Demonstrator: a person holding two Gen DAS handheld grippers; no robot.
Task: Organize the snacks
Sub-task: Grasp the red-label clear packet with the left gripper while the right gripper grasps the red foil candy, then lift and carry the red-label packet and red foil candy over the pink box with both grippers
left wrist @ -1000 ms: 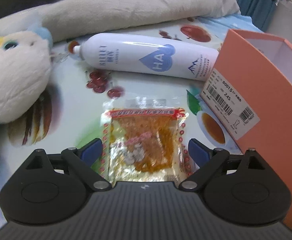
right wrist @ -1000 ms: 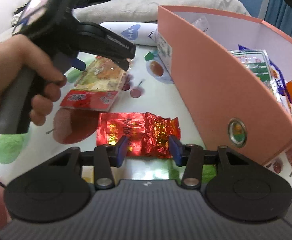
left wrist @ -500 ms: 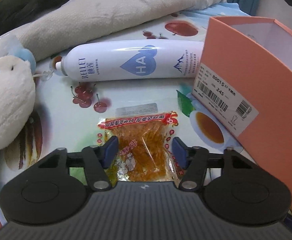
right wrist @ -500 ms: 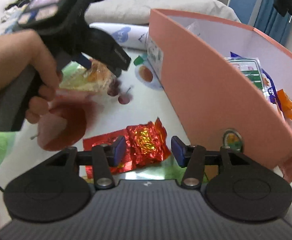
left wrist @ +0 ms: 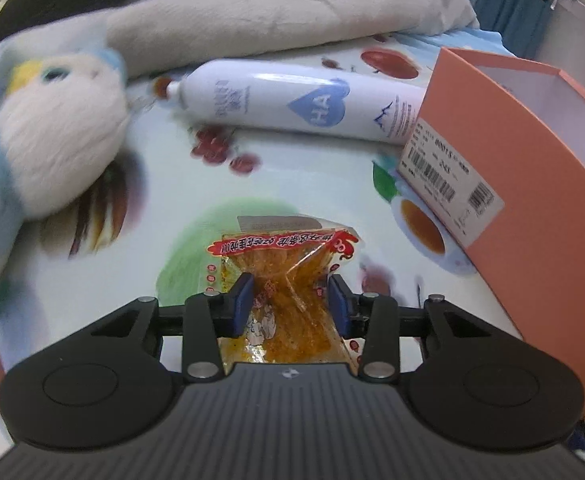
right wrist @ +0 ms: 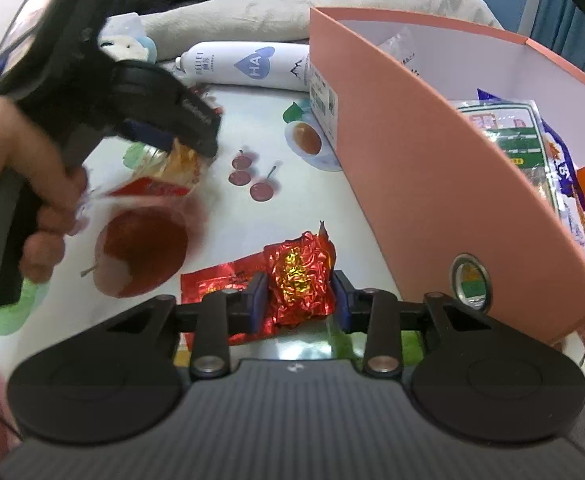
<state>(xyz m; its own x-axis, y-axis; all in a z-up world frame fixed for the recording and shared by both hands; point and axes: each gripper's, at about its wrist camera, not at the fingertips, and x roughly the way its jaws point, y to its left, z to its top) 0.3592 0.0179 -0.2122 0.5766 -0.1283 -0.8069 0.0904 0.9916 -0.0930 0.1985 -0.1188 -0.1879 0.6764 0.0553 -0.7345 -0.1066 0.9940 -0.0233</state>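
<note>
My left gripper (left wrist: 290, 302) is shut on a clear snack packet (left wrist: 288, 276) with orange contents and a red band, crumpled between the pads and lifted off the fruit-print cloth. It also shows in the right wrist view (right wrist: 172, 168), hanging from the left gripper (right wrist: 164, 140). My right gripper (right wrist: 297, 300) is shut on a red and gold foil snack packet (right wrist: 298, 276), squeezed between the pads, its left end on the cloth. The open salmon-pink box (right wrist: 412, 160) stands to the right and holds several snack bags (right wrist: 532, 148). The box also shows in the left wrist view (left wrist: 532, 184).
A white spray bottle (left wrist: 292, 104) lies on its side behind the box corner. A white and blue plush toy (left wrist: 48, 136) lies at the left. A grey blanket (left wrist: 272, 8) is heaped at the back. The fruit-print cloth (right wrist: 252, 220) covers the surface.
Both grippers have closed further on their packets. The left one has lifted the orange packet off the cloth and swung left. The right one has crumpled the foil packet.
</note>
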